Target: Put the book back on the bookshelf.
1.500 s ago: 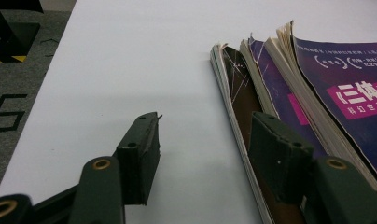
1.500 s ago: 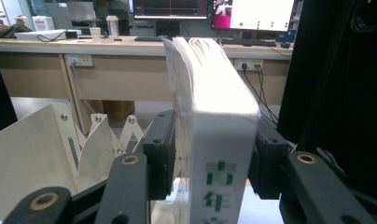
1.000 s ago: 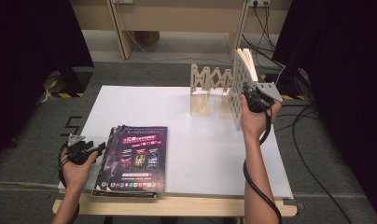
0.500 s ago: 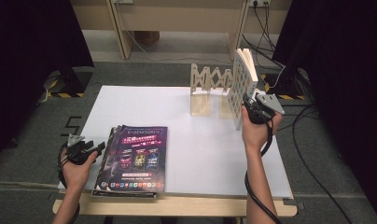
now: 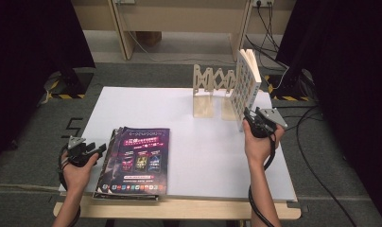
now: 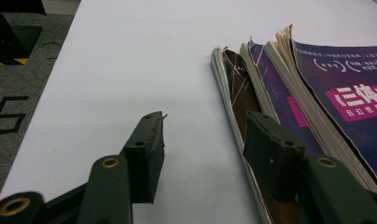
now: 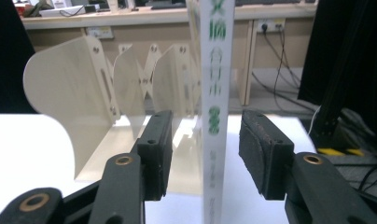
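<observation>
Jaws of the right gripper now stand open around the spine of the upright book beside the wooden rack, having sunk lower, while the left gripper, just narrowing yet open, waits by the magazine stack.

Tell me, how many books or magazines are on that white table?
4, as far as I can see: one book standing upright at the wooden rack's right end, and three magazines stacked flat near the left claw. More could hide under the stack.
</observation>
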A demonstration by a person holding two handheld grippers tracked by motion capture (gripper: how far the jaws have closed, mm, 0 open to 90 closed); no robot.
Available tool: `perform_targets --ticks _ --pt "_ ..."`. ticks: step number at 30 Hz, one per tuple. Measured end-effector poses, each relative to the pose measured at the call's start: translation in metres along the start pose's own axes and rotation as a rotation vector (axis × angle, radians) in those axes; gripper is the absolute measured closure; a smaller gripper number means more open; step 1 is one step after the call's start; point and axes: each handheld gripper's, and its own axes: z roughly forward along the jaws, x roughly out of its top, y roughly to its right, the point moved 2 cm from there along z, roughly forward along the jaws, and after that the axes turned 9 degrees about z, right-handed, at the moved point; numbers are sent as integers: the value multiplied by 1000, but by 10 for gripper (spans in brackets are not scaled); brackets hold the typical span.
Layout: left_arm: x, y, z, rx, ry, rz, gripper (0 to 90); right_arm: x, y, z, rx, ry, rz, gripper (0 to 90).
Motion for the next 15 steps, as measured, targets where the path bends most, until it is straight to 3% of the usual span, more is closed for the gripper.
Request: perform_targets --ticks 10,15 --pt "0 2 -1 -37 -17 -32 579 -19 2 -3 10 -52 13 552" --pt "3 7 -3 -52 -24 -27 607 -28 4 -5 12 -80 13 552"
